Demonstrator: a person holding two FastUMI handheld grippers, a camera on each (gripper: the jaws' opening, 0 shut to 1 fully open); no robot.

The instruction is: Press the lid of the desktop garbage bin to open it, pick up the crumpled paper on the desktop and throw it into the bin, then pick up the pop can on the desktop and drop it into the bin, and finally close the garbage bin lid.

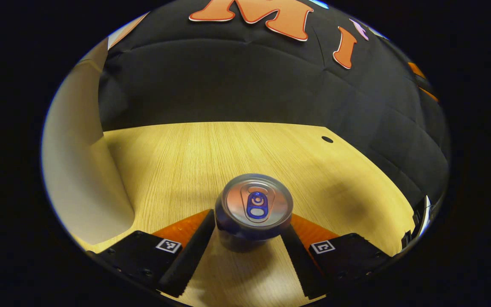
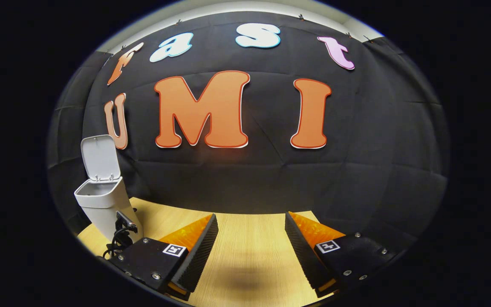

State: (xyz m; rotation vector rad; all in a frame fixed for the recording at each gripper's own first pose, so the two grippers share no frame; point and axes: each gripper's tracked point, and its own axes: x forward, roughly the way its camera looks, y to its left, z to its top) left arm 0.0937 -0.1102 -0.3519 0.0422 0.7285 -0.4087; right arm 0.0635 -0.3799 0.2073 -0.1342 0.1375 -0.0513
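One pop can [image 1: 254, 211], one garbage bin [image 2: 105, 204], one table [image 1: 186, 153], two claws.

The pop can [image 1: 254, 211] stands upright on the table [image 1: 194, 153], between the left gripper's [image 1: 249, 238] fingers, apparently touching both. The bin [image 2: 102, 200] stands at the table's left, lid [image 2: 99, 157] raised.

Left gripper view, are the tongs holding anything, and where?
The left tongs grip the pop can by its sides, just under the top rim. The right tongs hold nothing.
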